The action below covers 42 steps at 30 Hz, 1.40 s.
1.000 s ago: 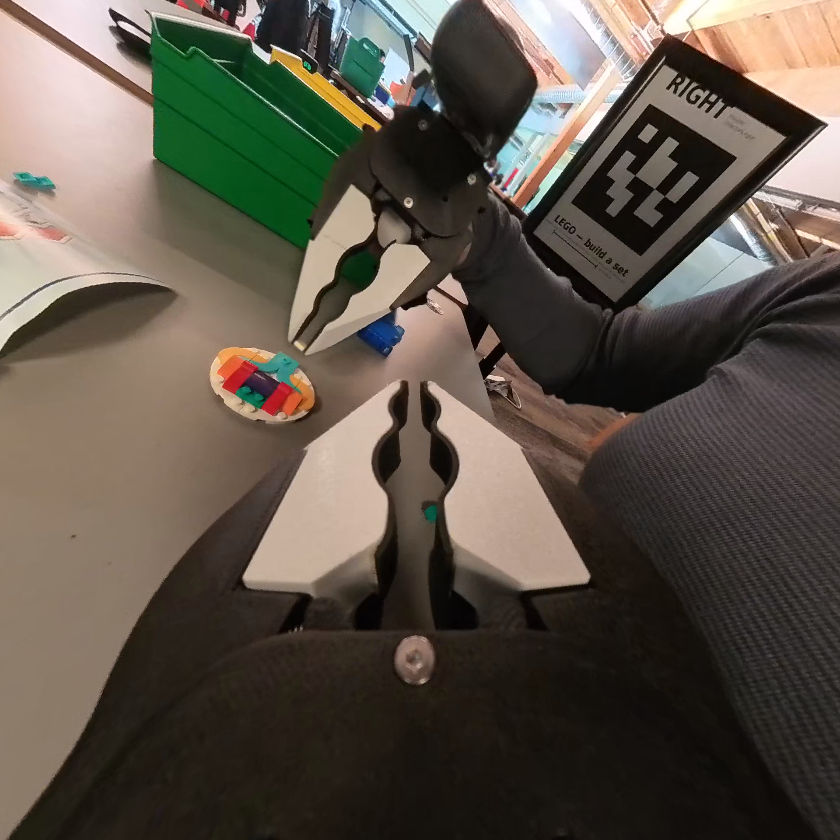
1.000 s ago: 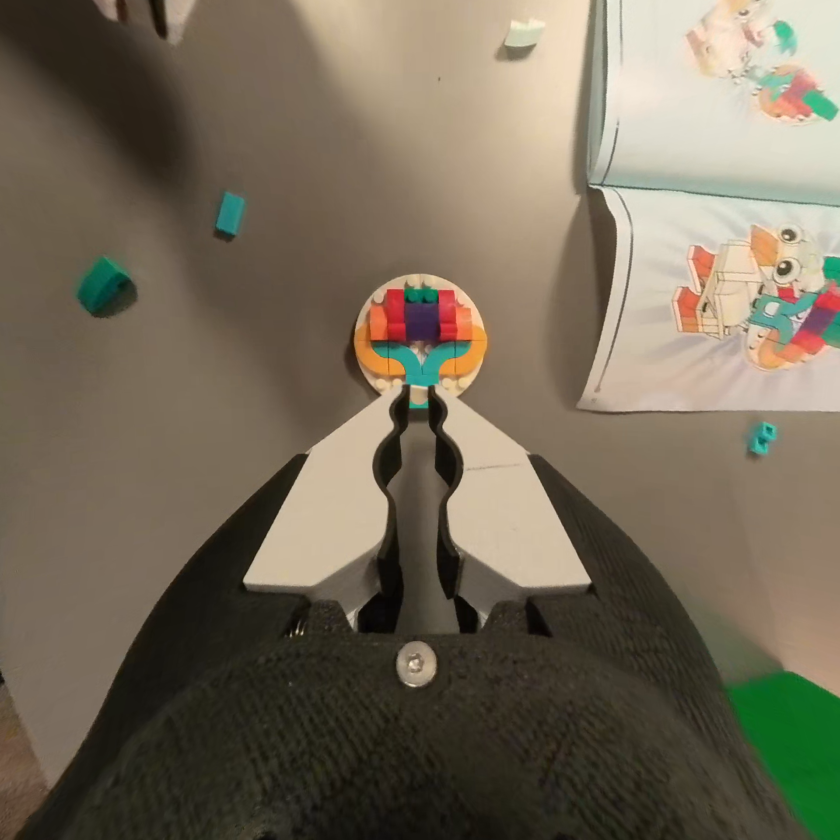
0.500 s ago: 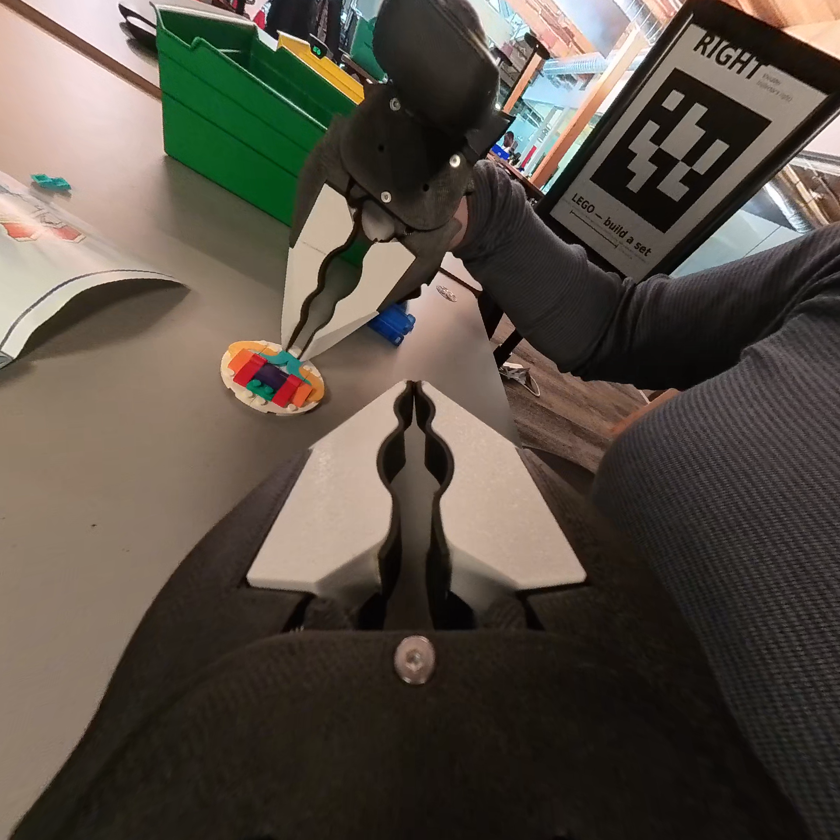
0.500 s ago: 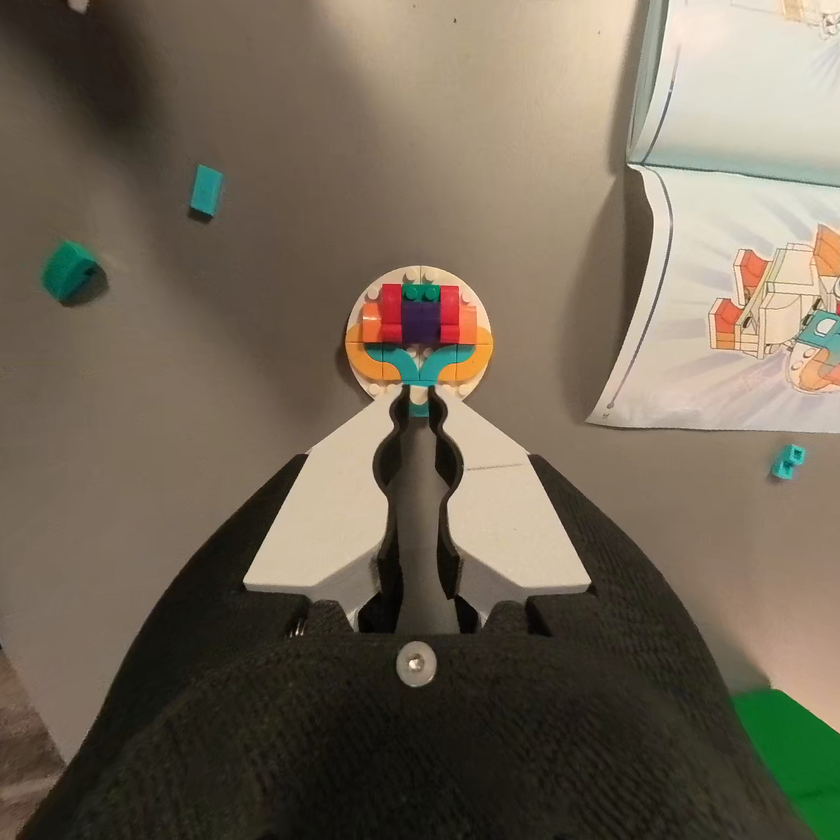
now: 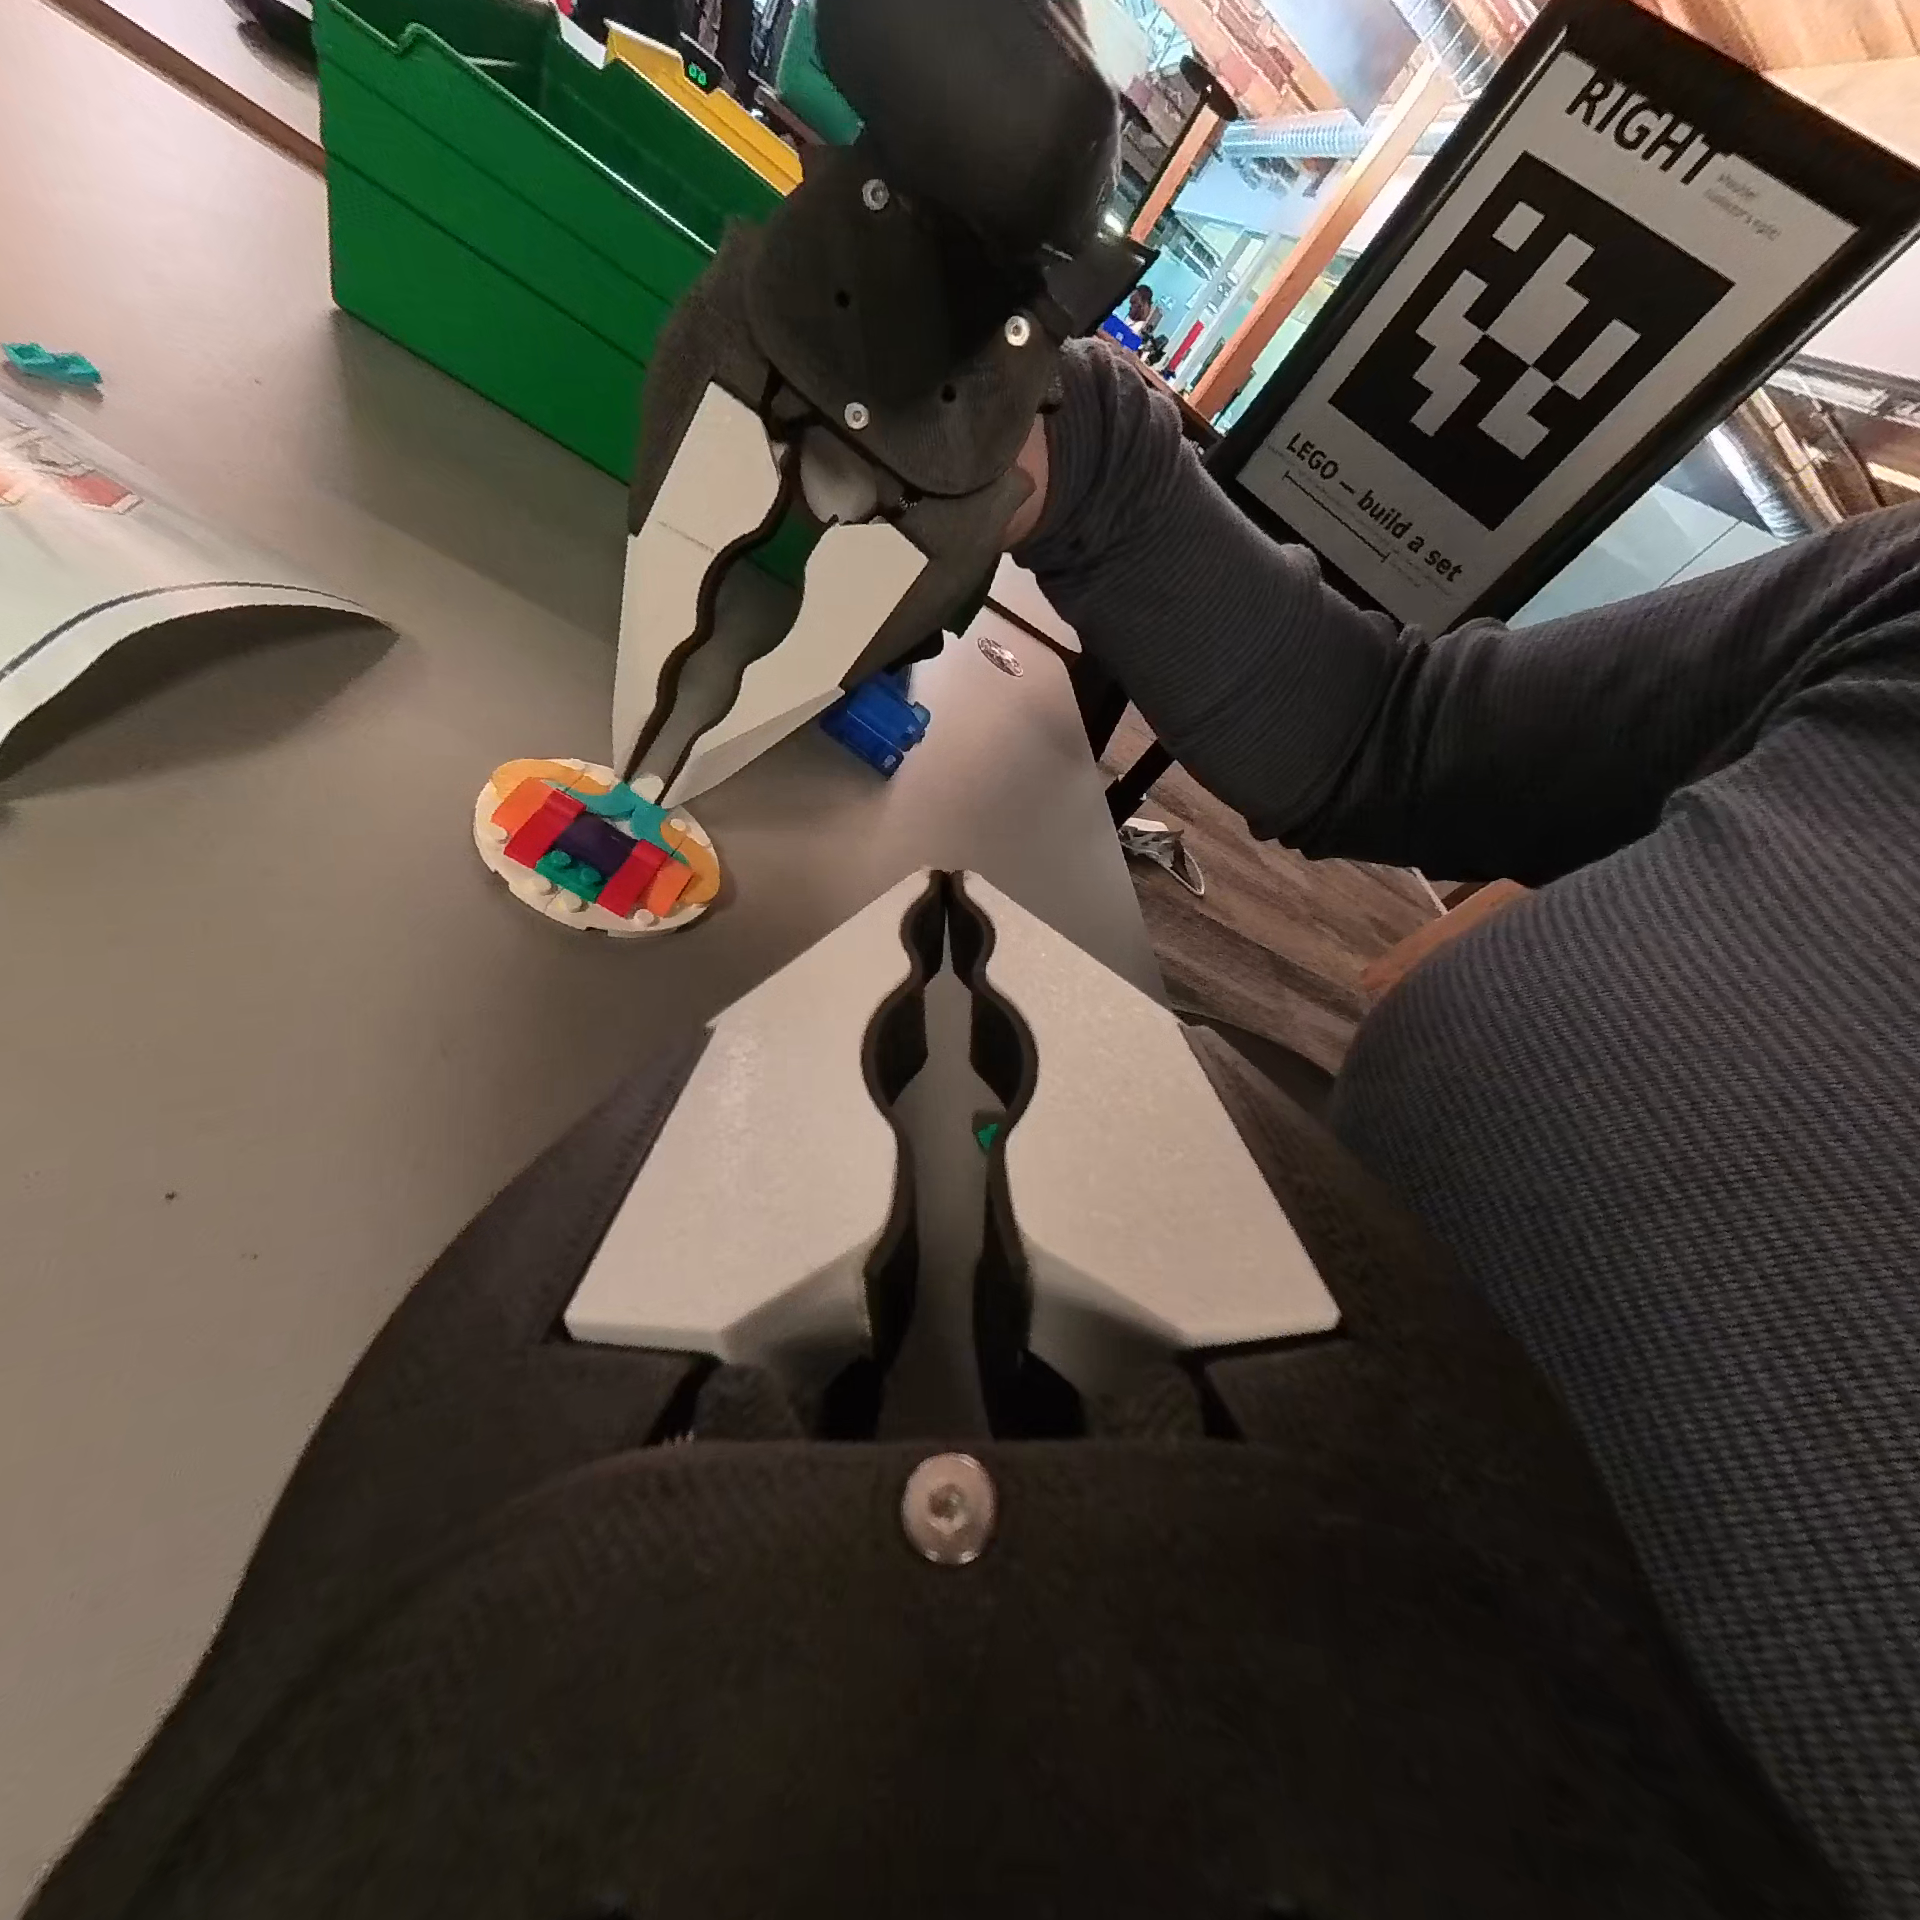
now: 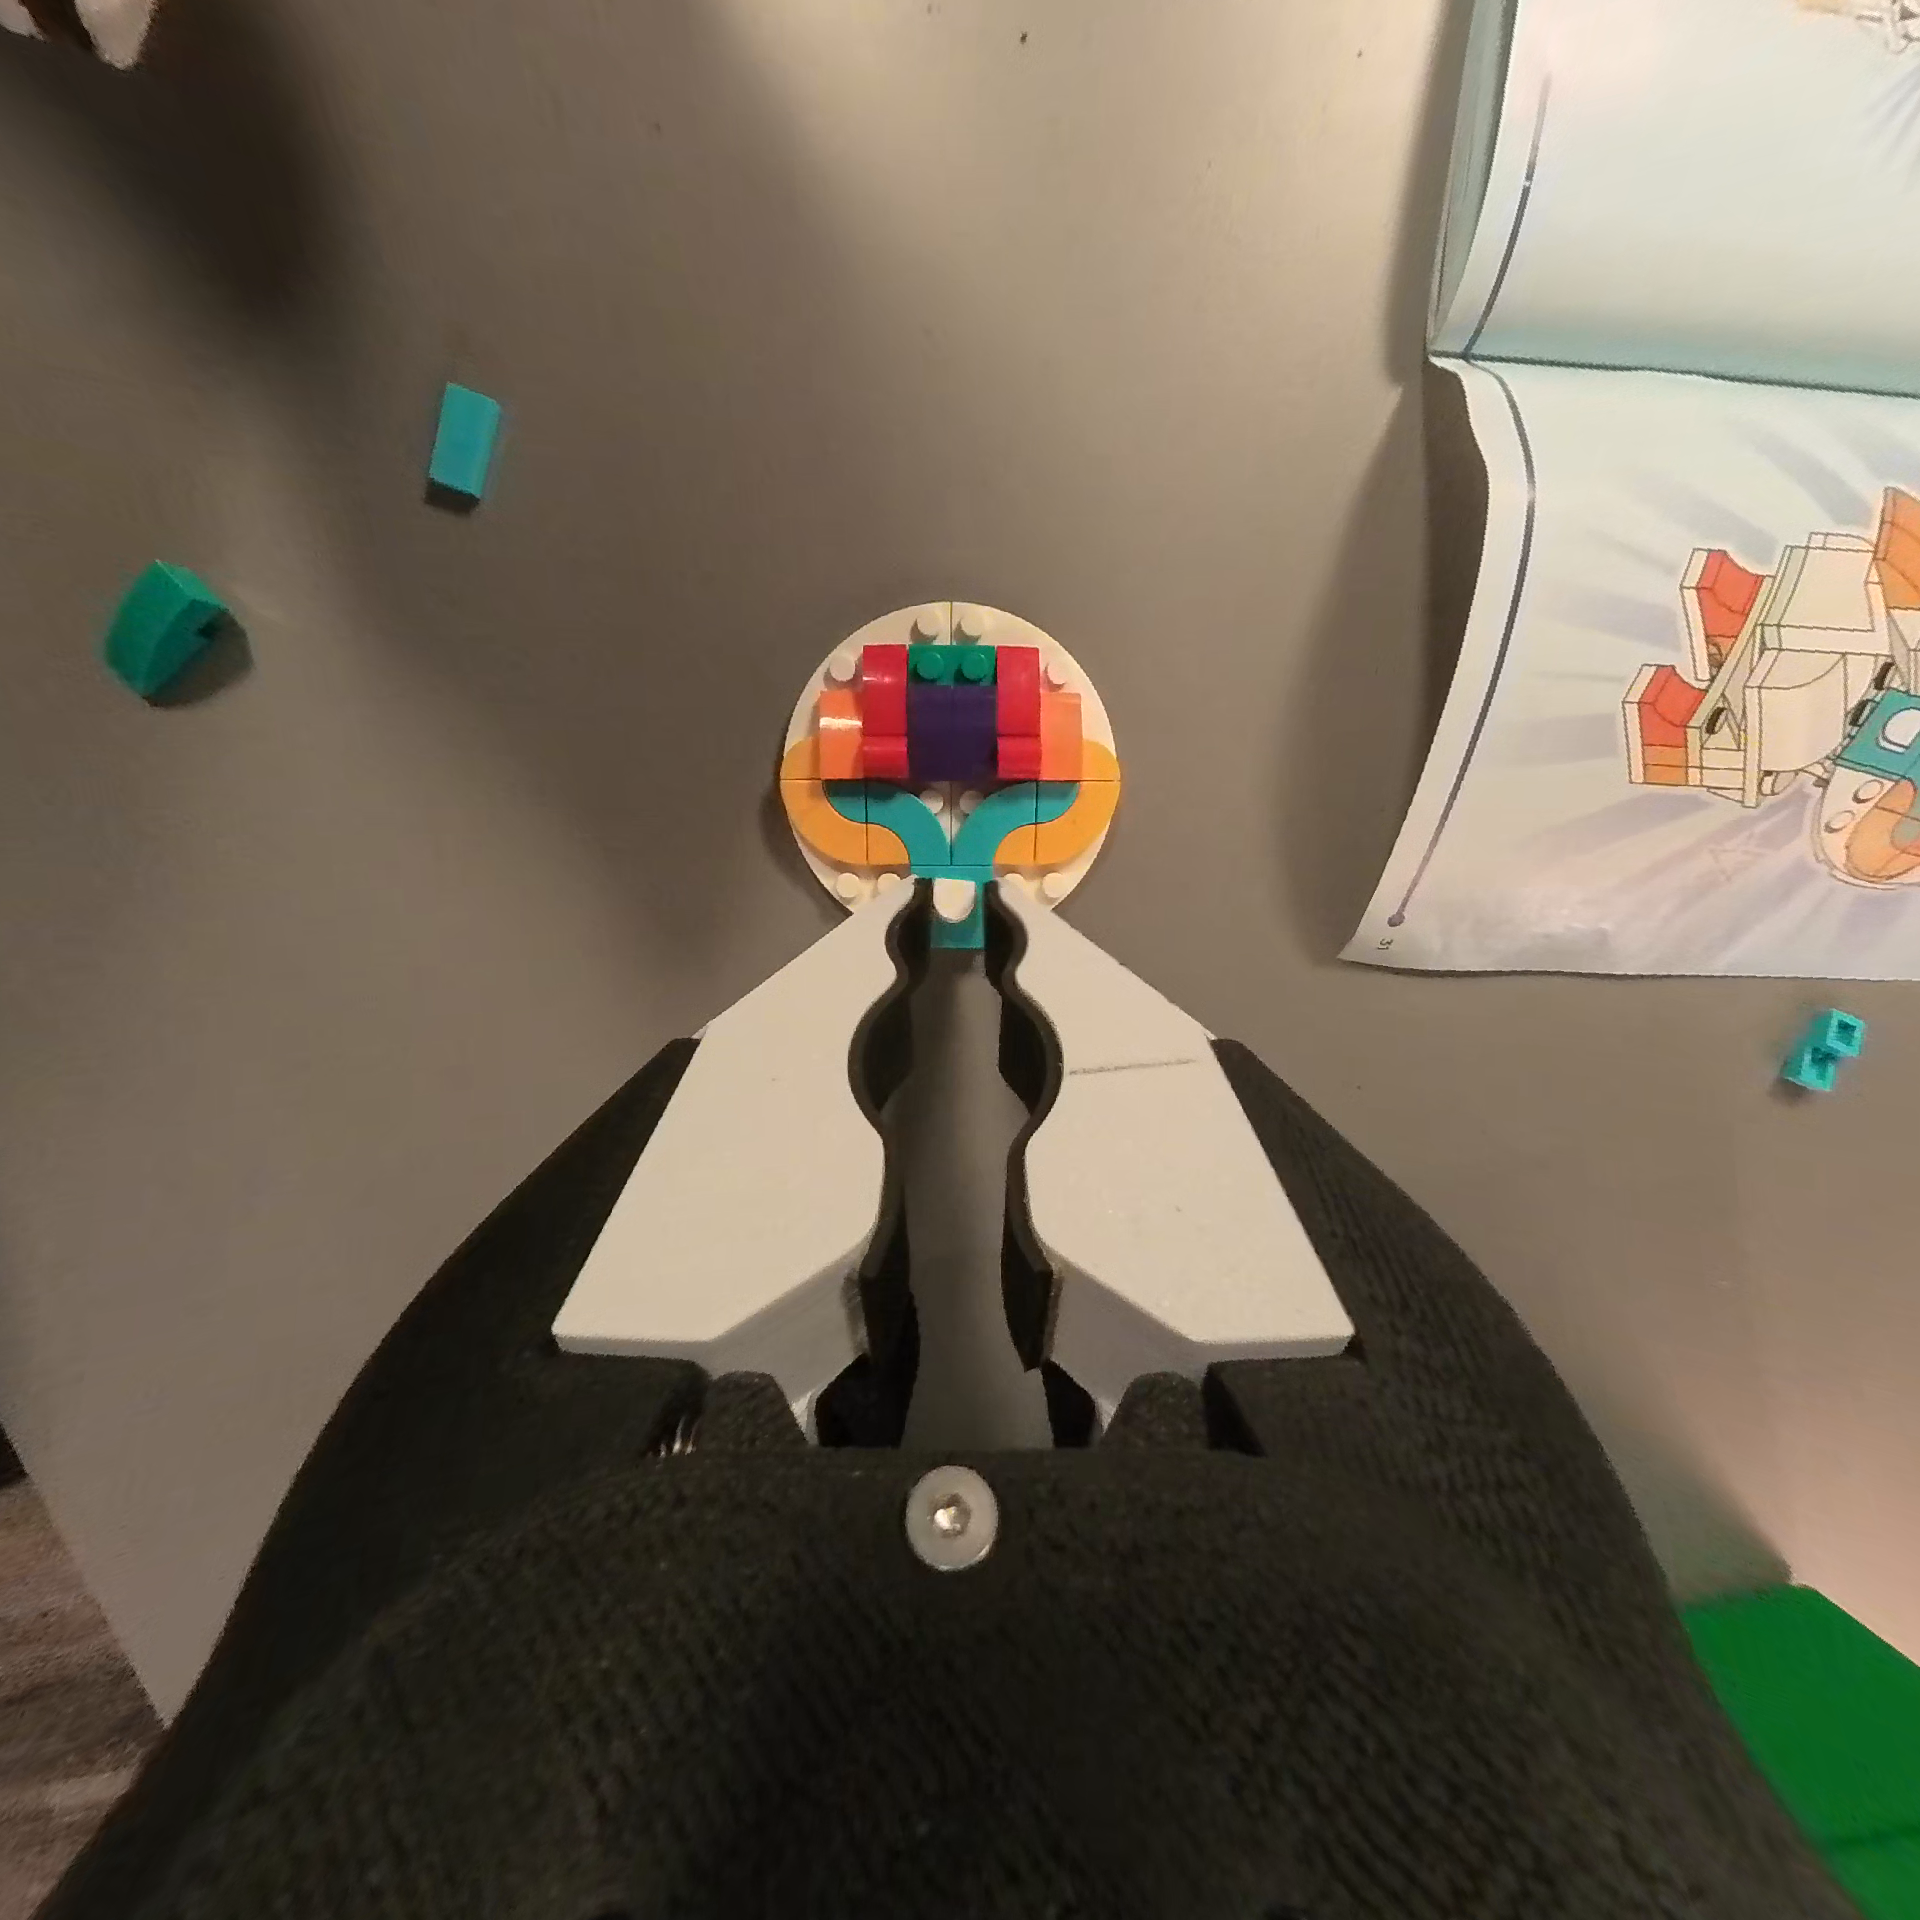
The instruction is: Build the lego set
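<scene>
The round white Lego model (image 6: 951, 727) with red, purple, orange and teal pieces lies on the grey table; it also shows in the left wrist view (image 5: 597, 842). My right gripper (image 6: 954, 909) is shut on a small teal brick (image 6: 956, 930) with a white part. It holds the brick at the model's near rim, below the teal forked piece. In the left wrist view the right gripper (image 5: 649, 779) points steeply down, tips at the model's edge. My left gripper (image 5: 945, 883) is shut with nothing at its tips, off to the side of the model.
Loose teal bricks (image 6: 464, 447) (image 6: 166, 629) (image 6: 1823, 1049) lie around the model. The open instruction booklet (image 6: 1714, 520) is to the right. A green bin (image 5: 499, 239), a blue brick (image 5: 878, 717) and a framed sign (image 5: 1538, 312) stand beyond. The table edge (image 5: 1101, 790) is close. My right fingertips sit around 12 centimeters from my left ones.
My right gripper has come down with the teal brick until its tips reach the model's rim. My left gripper has stayed shut and shifted only slightly.
</scene>
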### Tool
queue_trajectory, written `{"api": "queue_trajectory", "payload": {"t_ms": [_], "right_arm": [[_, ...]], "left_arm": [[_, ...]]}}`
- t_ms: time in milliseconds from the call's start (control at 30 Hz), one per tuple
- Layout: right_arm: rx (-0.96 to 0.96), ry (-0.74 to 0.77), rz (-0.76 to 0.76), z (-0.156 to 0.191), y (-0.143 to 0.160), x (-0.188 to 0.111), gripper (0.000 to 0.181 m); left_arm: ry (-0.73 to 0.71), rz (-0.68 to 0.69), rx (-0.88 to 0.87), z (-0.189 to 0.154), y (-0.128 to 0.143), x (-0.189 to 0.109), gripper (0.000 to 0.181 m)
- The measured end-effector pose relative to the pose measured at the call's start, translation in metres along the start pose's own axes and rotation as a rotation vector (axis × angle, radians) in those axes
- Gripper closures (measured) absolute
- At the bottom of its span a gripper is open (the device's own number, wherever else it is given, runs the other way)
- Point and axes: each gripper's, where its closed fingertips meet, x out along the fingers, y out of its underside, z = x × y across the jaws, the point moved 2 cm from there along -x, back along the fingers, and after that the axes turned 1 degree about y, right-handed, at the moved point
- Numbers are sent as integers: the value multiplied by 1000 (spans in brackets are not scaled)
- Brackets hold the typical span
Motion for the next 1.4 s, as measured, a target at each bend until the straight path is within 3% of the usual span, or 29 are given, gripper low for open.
{"api": "queue_trajectory", "payload": {"t_ms": [233, 467, 533, 867, 933, 1033, 1200, 1400], "right_arm": [[17, -6, -14, 0, 4, -4, 161], [49, 7, -281, 4, -11, -2, 96], [42, 37, -301, 2, -11, 6, 89], [58, -20, -323, 1, -8, 14, 106], [60, -24, -320, 1, -8, 14, 118], [61, -19, -309, 2, -9, 14, 119], [74, -27, -319, 3, -9, 13, 119], [76, -17, -354, 2, -18, 0, 119]], "left_arm": [[10, 8, -5, -1, 1, 0, 181], [12, -1, -5, 0, -1, -2, 181], [13, -4, -4, 0, -1, -2, 181], [18, -6, 14, 0, -1, -2, 181], [20, -9, 25, 0, -1, -2, 181], [-6, 11, 68, 4, 2, 1, 180], [-255, 205, 409, 33, 21, 10, 153], [-541, 267, 1048, 51, 4, 17, 119]]}}
